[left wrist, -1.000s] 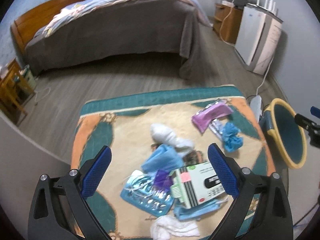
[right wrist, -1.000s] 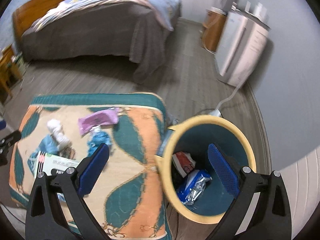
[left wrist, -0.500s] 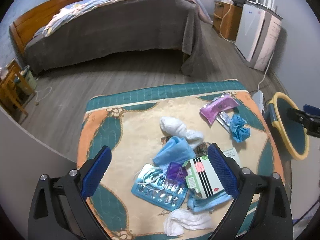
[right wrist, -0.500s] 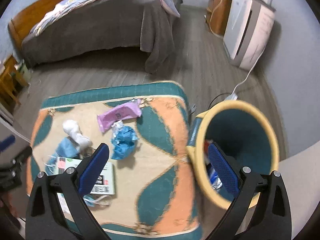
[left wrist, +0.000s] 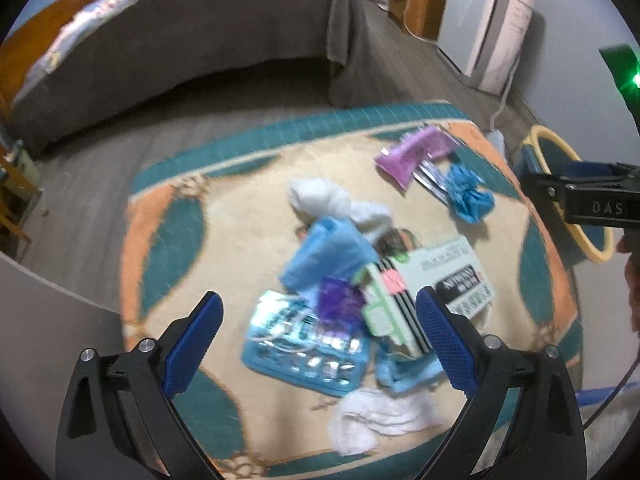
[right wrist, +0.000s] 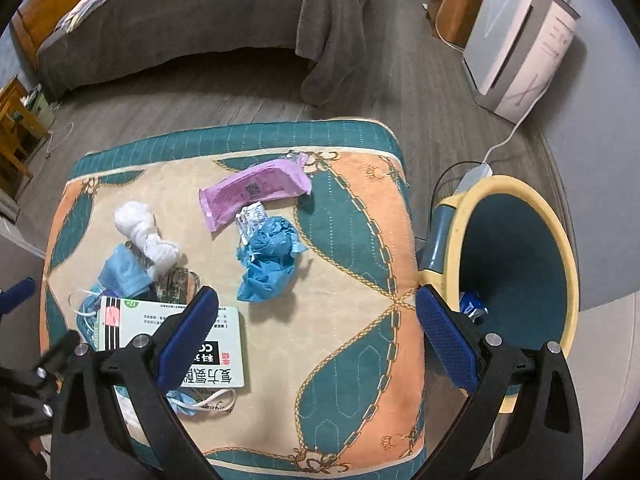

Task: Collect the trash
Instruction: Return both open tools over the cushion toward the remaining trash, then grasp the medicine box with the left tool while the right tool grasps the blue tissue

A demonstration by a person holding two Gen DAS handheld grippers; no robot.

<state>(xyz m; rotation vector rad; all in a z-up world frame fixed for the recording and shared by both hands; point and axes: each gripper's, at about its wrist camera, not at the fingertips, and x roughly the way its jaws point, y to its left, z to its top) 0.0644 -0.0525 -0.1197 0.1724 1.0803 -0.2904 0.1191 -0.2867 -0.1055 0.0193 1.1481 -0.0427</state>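
Bedroom floor, patterned rug (right wrist: 352, 216) strewn with trash. Right gripper (right wrist: 316, 332), jaws spread and empty, now swung from over the yellow-rimmed bin (right wrist: 516, 256) back toward crumpled blue wrapper (right wrist: 268, 260); left gripper (left wrist: 316, 340), also spread, hovering above medicine box (left wrist: 432, 280). Next pickup likely.

- The rug (right wrist: 352, 240) lay before the bed (right wrist: 180, 20).
- The bin (right wrist: 516, 264) stood right of the rug.
- The wrapper (right wrist: 252, 192) lay behind the crumpled glove (right wrist: 268, 264).
- The box (right wrist: 168, 336) perhaps overlapped a mask (right wrist: 124, 272).
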